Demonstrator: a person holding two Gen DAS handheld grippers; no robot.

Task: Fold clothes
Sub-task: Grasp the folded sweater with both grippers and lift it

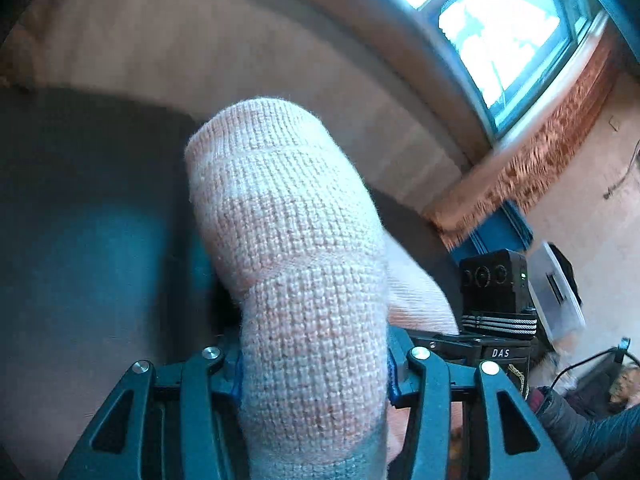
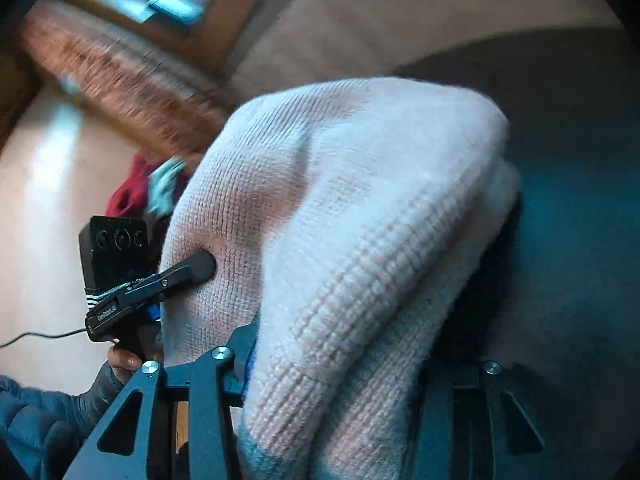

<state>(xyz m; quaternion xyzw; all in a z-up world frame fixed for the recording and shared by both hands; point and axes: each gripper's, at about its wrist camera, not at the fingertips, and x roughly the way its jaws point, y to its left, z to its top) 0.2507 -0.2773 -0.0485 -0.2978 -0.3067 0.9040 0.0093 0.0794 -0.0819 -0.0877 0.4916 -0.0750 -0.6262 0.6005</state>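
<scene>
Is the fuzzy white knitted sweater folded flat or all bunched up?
Bunched up: the white knitted sweater bulges in thick rolls, draped over both grippers.

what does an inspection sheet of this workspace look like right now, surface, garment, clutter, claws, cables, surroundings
surface: dark top, blurred
job's things: pale knitted garment, bunched and lifted between both claws
clutter: red and teal cloth heap by the wall; white box
grippers: left claw shut on the knit; right claw shut on the knit, its far finger hidden by it
cables: black cable behind the left claw; another near the floor
surroundings: window, patterned curtain, pale wall, a padded sleeve
</scene>
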